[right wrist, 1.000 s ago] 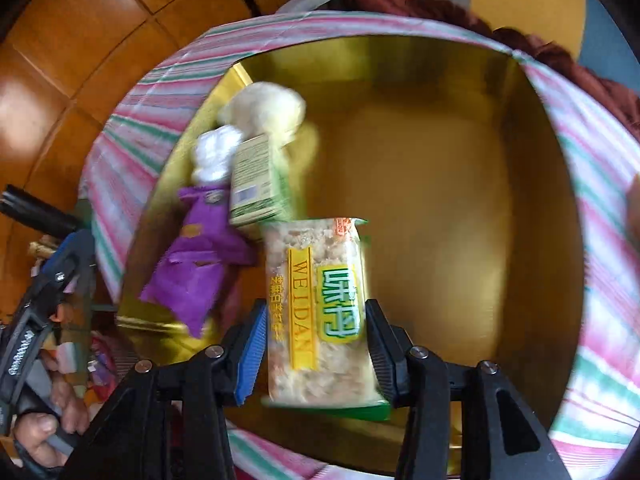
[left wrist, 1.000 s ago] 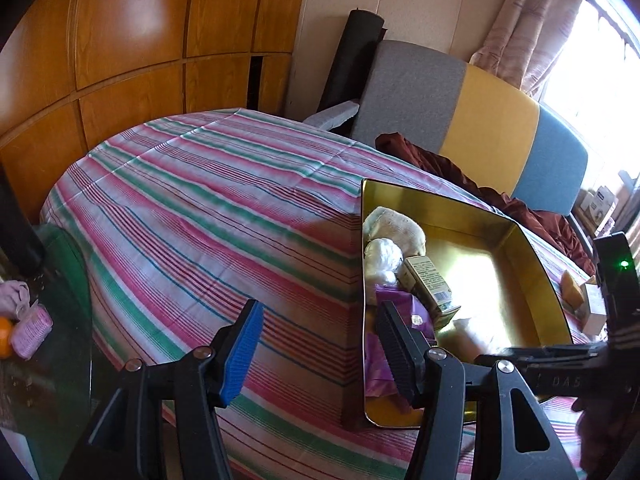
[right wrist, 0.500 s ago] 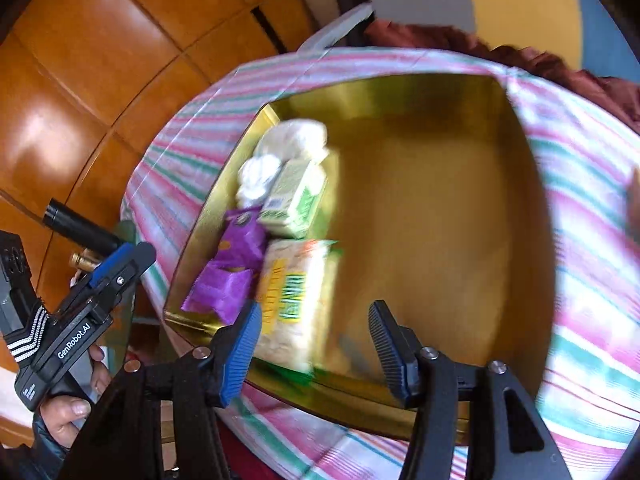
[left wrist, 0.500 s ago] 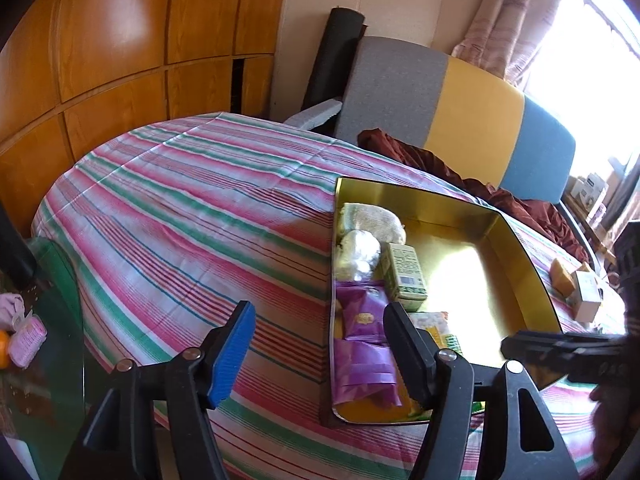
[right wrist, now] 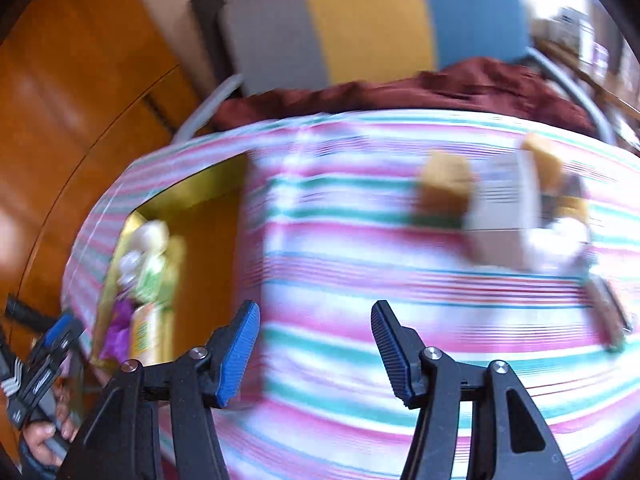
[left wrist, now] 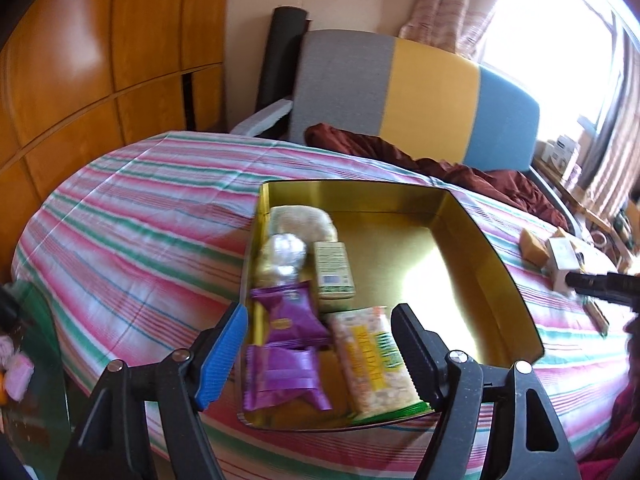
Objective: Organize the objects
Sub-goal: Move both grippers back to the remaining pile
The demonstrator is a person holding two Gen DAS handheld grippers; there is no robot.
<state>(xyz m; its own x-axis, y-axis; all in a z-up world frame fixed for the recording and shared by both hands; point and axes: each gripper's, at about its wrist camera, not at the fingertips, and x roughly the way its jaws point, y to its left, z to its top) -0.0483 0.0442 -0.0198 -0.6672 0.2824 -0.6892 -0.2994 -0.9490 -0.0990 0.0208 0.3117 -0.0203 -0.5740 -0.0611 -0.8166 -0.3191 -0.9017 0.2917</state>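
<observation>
A gold tin lies on the striped cloth. It holds a yellow-green cracker packet, two purple packets, a green box and white wrapped snacks. My left gripper hovers over the tin's near end; its jaws are opening and nothing is pressed between them. My right gripper stands open and empty over bare cloth to the right of the tin. Beyond it, blurred, lie a brown block, a white box and a thin bar.
A chair with a grey, yellow and blue back stands behind the table, with dark red cloth draped on it. Wooden panels fill the left. A glass side table with pink things sits at the near left.
The right gripper let go of the cracker packet inside the tin, then swung right over the cloth towards the loose items. The left gripper's jaws widened and the tin came to the centre of its view.
</observation>
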